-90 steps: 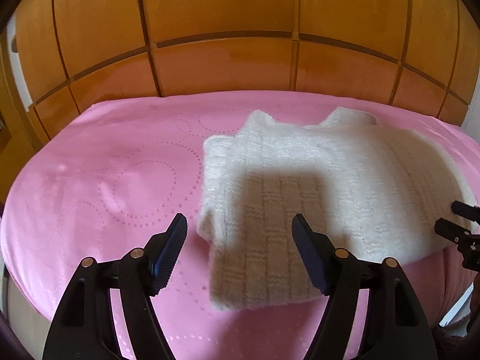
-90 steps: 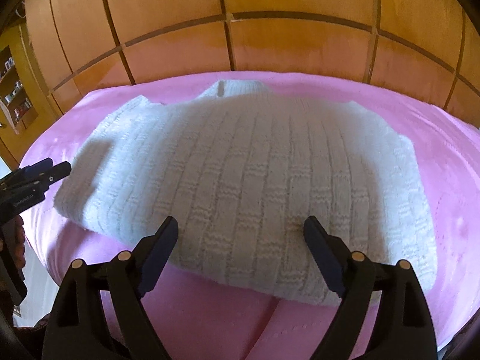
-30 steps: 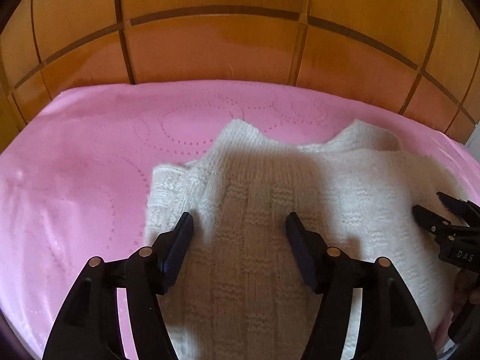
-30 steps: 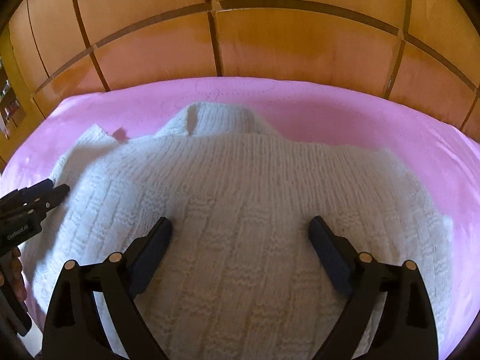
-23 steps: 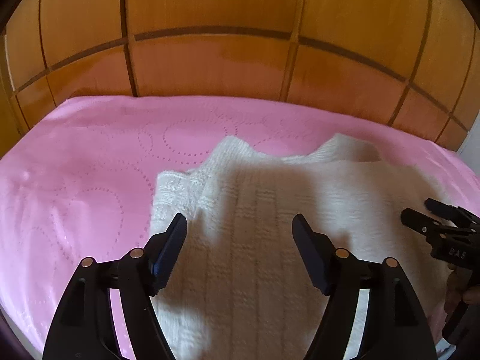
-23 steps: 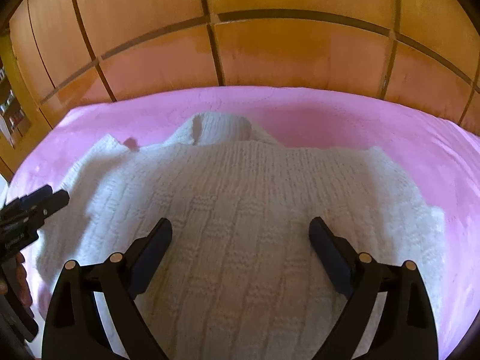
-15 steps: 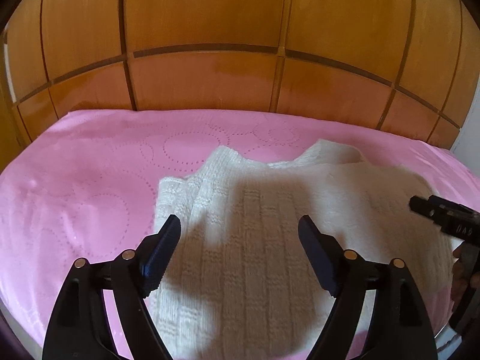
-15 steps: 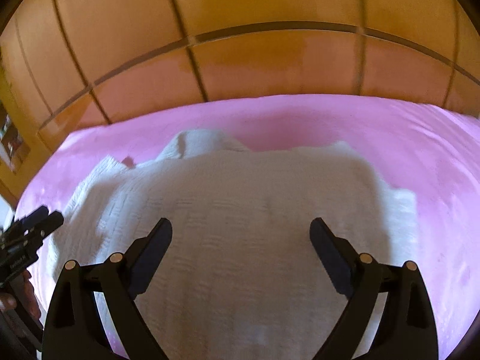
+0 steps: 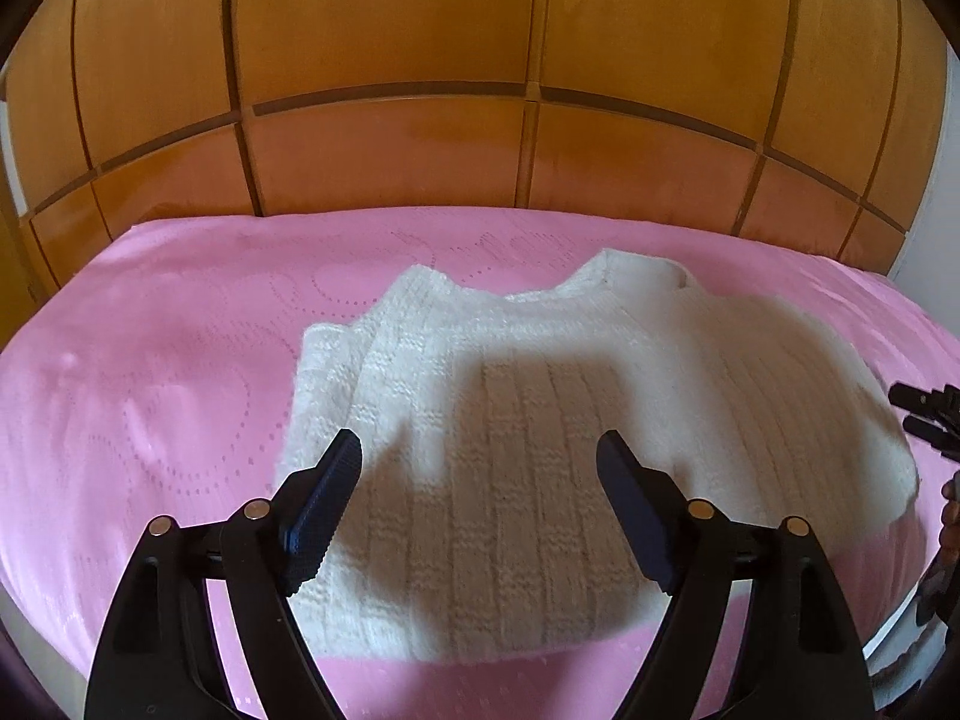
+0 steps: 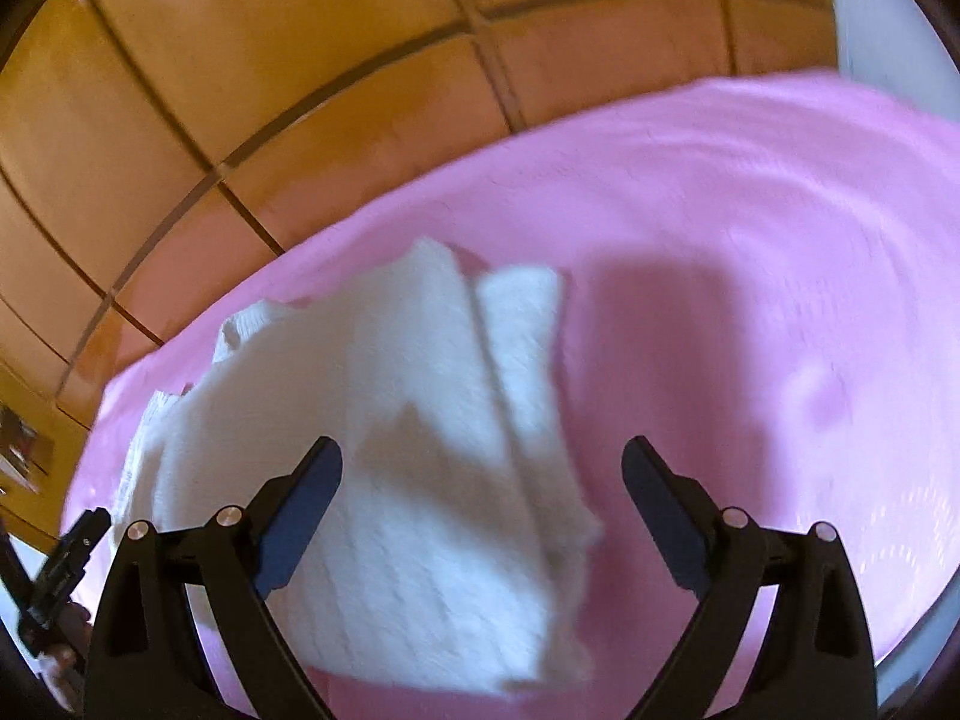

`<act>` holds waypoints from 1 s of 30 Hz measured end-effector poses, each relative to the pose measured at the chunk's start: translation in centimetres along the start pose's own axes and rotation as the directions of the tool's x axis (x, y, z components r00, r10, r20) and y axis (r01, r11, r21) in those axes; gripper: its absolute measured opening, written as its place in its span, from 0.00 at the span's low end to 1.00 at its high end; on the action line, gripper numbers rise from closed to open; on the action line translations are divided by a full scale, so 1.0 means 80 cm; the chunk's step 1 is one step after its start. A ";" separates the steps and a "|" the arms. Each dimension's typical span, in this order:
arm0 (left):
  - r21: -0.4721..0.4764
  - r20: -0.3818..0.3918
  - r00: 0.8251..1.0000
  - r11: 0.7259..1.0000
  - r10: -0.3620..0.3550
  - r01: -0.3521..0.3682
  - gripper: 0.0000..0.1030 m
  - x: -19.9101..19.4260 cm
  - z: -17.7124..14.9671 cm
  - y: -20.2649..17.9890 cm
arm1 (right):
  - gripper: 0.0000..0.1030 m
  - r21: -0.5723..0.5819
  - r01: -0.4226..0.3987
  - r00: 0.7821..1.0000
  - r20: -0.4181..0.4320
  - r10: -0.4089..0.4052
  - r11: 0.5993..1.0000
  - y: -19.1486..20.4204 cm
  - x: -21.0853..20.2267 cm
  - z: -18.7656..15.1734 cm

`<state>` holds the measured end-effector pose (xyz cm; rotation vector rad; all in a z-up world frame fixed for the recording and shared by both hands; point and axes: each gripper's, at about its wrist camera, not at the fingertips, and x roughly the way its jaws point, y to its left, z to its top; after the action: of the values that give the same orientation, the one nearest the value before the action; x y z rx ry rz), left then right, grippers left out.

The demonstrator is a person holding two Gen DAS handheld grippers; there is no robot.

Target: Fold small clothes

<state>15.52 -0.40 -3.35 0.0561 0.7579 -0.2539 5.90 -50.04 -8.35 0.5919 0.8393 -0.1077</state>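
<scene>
Right wrist view blurred — sweater (image 10: pixel 420 450) edges smeared; both grippers' jaws spread, empty.

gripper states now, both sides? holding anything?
Left gripper: open, holding nothing, above the white sweater.
Right gripper: open, holding nothing, over the sweater's right edge; view is blurred.

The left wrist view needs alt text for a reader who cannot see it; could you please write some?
A white knitted sweater lies folded on a pink bedspread, seen between the open left tongs, which hold nothing. Orange-brown wooden panels fill the background, and the tip of the right tongs shows at the right edge.
</scene>
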 end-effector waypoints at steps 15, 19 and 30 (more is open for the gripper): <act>0.047 -0.044 0.998 0.998 -0.041 0.043 0.84 0.002 -0.016 -0.036 | 0.94 0.138 -0.262 0.961 -0.049 0.270 0.955 -0.049 -0.005 -0.041; 0.055 -0.060 0.996 0.997 -0.059 0.062 0.84 0.008 -0.018 -0.047 | 0.77 0.178 -0.317 0.942 -0.051 0.330 0.932 -0.056 -0.004 -0.045; -0.004 -0.129 0.973 0.981 -0.190 0.191 0.78 0.034 -0.021 -0.043 | 0.31 0.147 -0.340 0.924 -0.133 0.359 0.929 -0.019 0.029 -0.042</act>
<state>15.42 -4.05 -6.30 0.0077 0.8925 -0.4401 4.72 -49.16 -12.47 0.8656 0.8713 0.2194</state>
